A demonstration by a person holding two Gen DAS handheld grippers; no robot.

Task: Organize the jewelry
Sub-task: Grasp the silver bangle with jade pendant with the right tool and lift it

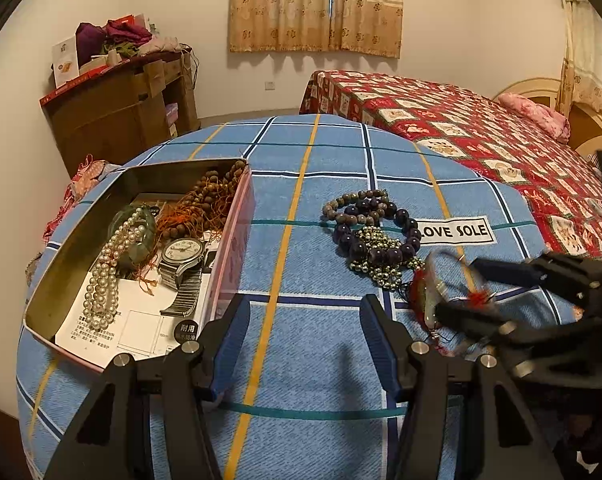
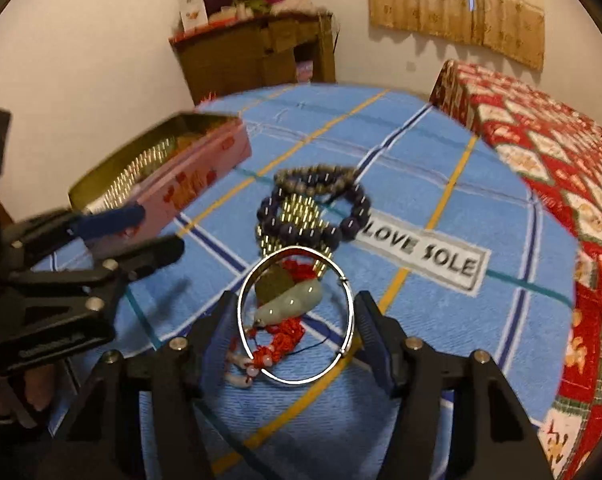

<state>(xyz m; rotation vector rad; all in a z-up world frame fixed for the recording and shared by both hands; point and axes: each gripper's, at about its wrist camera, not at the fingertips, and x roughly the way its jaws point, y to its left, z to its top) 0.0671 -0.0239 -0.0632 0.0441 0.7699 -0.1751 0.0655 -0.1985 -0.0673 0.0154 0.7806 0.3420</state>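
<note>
My right gripper (image 2: pixel 296 298) is shut on a thin silver bangle (image 2: pixel 351 312), which stands tilted between both pads. Seen through the ring, a pale jade pendant (image 2: pixel 289 304) on red knotted cord (image 2: pixel 279 338) lies on the blue checked bedspread (image 2: pixel 421 184). Just beyond are a purple bead bracelet (image 1: pixel 381 254), a brown bead bracelet (image 1: pixel 343 206) and gold beads (image 1: pixel 375 240). My left gripper (image 1: pixel 303 308) hovers open over bare cloth, right of the pink tin box (image 1: pixel 229 248). The box holds pearls (image 1: pixel 103 280), a wristwatch (image 1: pixel 181 256) and wooden beads (image 1: pixel 211 192).
A bed with a red patterned cover (image 1: pixel 501 132) stands to the right, with a pink pillow (image 1: pixel 535 114) on it. A brown cabinet (image 1: pixel 117 120) piled with clothes stands by the far wall. A printed label reading LOVE SOLE (image 1: pixel 455 232) lies beside the bracelets.
</note>
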